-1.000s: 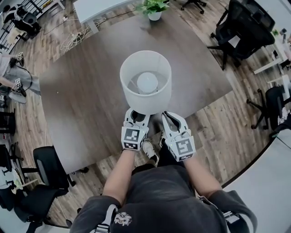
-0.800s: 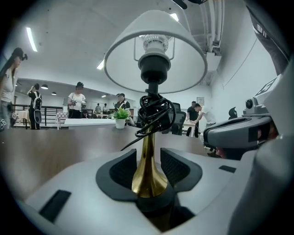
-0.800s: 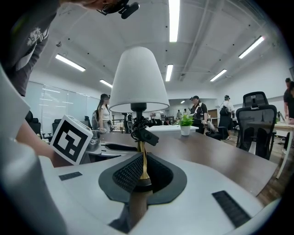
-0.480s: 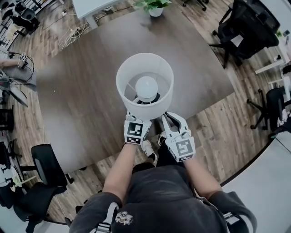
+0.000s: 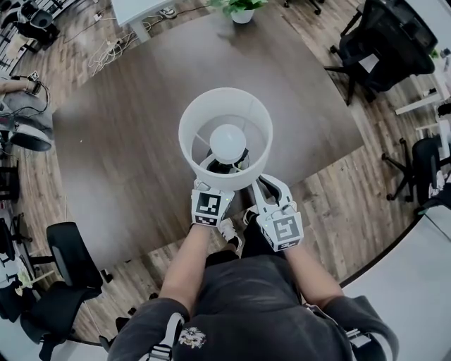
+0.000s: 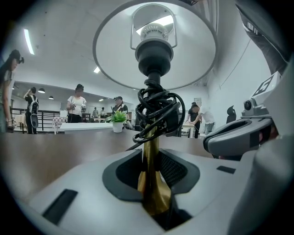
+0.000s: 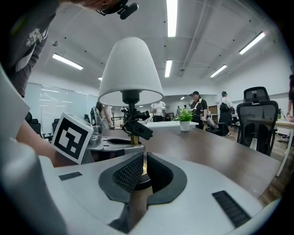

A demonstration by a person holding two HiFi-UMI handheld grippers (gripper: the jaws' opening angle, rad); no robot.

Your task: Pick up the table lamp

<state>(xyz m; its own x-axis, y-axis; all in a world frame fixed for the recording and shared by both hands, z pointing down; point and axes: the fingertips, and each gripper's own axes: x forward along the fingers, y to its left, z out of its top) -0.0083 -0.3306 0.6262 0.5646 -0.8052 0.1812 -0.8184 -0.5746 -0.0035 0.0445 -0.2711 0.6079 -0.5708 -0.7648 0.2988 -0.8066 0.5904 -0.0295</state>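
The table lamp (image 5: 225,134) has a white shade, a brass stem (image 6: 150,156) and a black cord coiled round the stem (image 6: 158,114). It stands near the front edge of the dark table (image 5: 127,155). My left gripper (image 5: 215,182) reaches under the shade. In the left gripper view the left gripper (image 6: 151,183) is closing, and its pads lie against both sides of the stem low down. My right gripper (image 5: 268,185) sits just to the right, level with the lamp's base. The right gripper (image 7: 140,172) shows only a narrow gap, with nothing between the pads. The shade (image 7: 131,69) rises ahead of it.
A potted plant (image 5: 239,8) stands at the table's far edge. Black office chairs sit at the right (image 5: 380,42) and at the lower left (image 5: 70,261). Cables lie on the wooden floor at the far left (image 5: 113,60). People stand far off in the room.
My left gripper has slid forward under the shade, up to the lamp's stem. The right gripper has hardly moved. The lamp stands where it was.
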